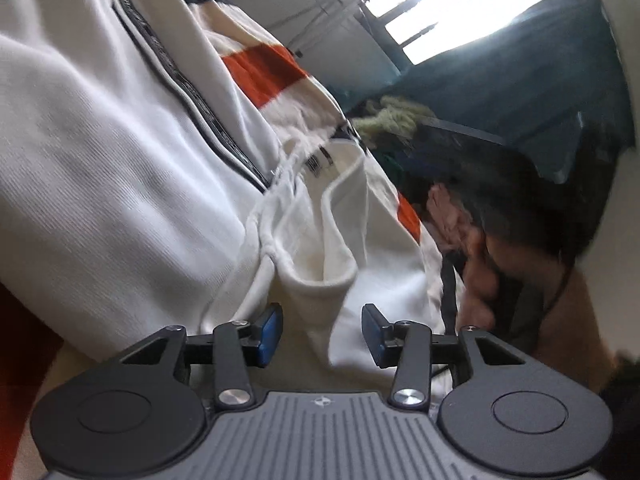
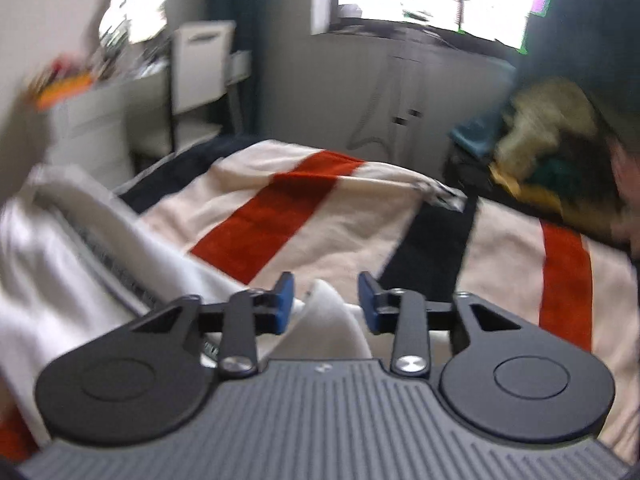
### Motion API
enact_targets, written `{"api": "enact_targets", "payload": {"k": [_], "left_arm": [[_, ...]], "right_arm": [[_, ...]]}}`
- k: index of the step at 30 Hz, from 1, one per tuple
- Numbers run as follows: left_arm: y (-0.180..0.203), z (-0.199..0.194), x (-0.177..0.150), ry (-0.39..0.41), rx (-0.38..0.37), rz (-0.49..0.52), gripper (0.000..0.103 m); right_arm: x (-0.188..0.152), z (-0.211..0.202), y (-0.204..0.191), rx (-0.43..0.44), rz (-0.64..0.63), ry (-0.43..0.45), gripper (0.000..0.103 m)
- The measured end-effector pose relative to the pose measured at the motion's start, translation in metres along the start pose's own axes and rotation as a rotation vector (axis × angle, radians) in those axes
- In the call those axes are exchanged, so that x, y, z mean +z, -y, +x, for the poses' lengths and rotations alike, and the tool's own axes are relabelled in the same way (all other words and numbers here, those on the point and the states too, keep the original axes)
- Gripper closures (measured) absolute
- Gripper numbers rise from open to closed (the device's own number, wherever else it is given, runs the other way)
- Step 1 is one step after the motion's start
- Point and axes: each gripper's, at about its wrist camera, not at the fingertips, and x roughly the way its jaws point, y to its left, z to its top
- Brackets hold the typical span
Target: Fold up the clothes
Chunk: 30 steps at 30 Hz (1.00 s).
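Note:
A white zip-up jacket [image 1: 120,140] with a dark zipper [image 1: 180,92] and white drawstrings lies on a cream, orange and navy striped blanket [image 1: 260,68]. My left gripper [image 1: 322,330] hovers at the jacket's collar end, open; the white cloth lies between and under its blue pads without being pinched. In the right wrist view, the jacket [image 2: 60,248] stretches along the left side. My right gripper [image 2: 326,304] is open too, and a raised fold of white cloth [image 2: 332,312] stands loose between its pads. This view is blurred.
A heap of mixed clothes [image 2: 548,128] sits at the far right of the blanket [image 2: 304,200]. A person's head [image 1: 520,208] is close on the right. A chair [image 2: 200,72] and a cluttered desk [image 2: 100,112] stand beyond the bed's left side.

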Motion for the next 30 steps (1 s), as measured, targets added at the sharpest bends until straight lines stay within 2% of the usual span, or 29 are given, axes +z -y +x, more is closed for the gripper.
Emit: {"api": "enact_targets", "payload": {"k": [3,7,9,11,12,13,16,19,21,24,27,30], "left_arm": [[-0.001,0.004,0.003,0.037,0.023,-0.001,0.072],[0.003,0.005,0.004,0.066,0.065,0.044,0.086],[0.006,0.001,0.004,0.085,0.073,0.071,0.088],[0.008,-0.007,0.004,0.092,0.057,0.060,0.090],[0.008,-0.015,0.002,0.091,0.051,0.059,0.090],[0.011,-0.021,-0.001,0.084,0.084,0.092,0.090],[0.019,-0.018,-0.009,0.053,0.184,0.247,0.090],[0.022,-0.016,-0.010,0.060,0.184,0.267,0.089],[0.028,-0.018,-0.013,0.060,0.194,0.313,0.086],[0.040,-0.023,-0.019,0.063,0.212,0.401,0.083],[0.055,-0.033,-0.028,0.094,0.253,0.526,0.075],[0.068,-0.050,-0.035,0.123,0.264,0.564,0.063]], "right_arm": [[-0.009,0.005,0.015,-0.014,0.115,-0.008,0.072],[-0.028,0.031,0.018,-0.048,0.151,-0.137,0.077],[-0.041,0.042,0.013,-0.040,0.158,-0.212,0.082],[-0.048,0.041,0.002,-0.031,0.100,-0.191,0.082],[-0.051,0.041,-0.003,-0.027,0.075,-0.182,0.082],[-0.053,0.042,-0.006,-0.023,0.066,-0.177,0.082],[-0.067,0.046,-0.006,-0.022,0.107,-0.162,0.083],[-0.069,0.039,-0.007,-0.035,0.097,-0.131,0.083],[-0.066,0.026,-0.002,-0.035,0.134,-0.130,0.081],[-0.057,-0.012,0.003,-0.047,0.126,-0.062,0.080],[-0.048,-0.067,0.009,-0.097,0.119,0.016,0.080],[-0.048,-0.121,0.020,-0.104,0.167,0.054,0.080]]}}
